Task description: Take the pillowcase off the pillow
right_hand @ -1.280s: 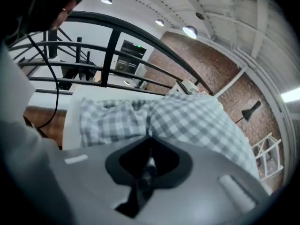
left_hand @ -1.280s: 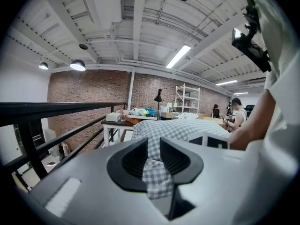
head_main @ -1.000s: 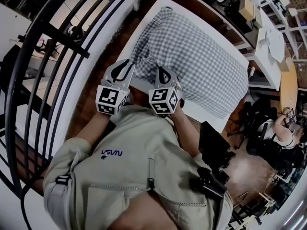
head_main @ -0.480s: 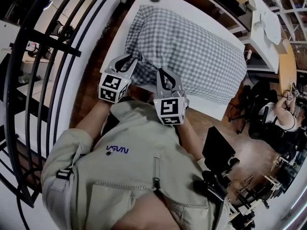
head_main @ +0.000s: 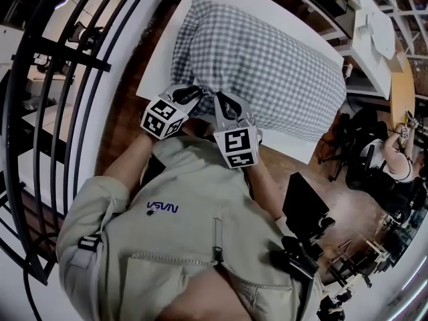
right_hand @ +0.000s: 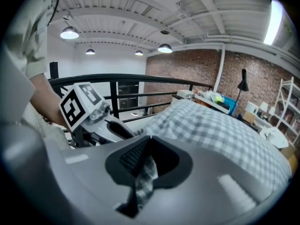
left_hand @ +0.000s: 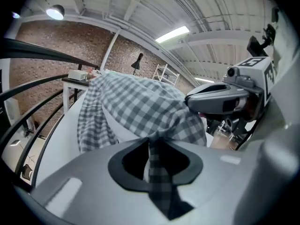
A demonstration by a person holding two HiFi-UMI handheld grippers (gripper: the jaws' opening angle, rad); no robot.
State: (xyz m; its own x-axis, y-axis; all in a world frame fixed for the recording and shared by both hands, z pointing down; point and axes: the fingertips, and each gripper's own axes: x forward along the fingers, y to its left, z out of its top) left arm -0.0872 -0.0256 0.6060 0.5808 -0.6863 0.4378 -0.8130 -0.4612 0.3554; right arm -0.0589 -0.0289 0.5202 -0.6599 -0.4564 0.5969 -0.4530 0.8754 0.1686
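Observation:
The pillow in its grey-and-white checked pillowcase (head_main: pixel 267 59) lies on a white table (head_main: pixel 160 52). Both grippers are at its near end. My left gripper (head_main: pixel 195 92) is shut on a fold of the checked cloth, which runs down between its jaws (left_hand: pixel 157 163). My right gripper (head_main: pixel 219 99) is also shut on a pinch of the same cloth (right_hand: pixel 143 172), close beside the left one. Each gripper shows in the other's view: the right gripper (left_hand: pixel 220 100) and the left gripper (right_hand: pixel 91 111). The pillow itself is hidden inside the pillowcase.
A black metal railing (head_main: pixel 60 79) curves along the left of the table. A black device (head_main: pixel 304 206) stands on the wooden floor at the right. A person (head_main: pixel 394 172) sits further right. White desks (head_main: pixel 374 32) stand at the back right.
My left gripper has swung right, and its tips now sit close to the right gripper's at the pillowcase's near end. The cloth there is bunched tighter between them.

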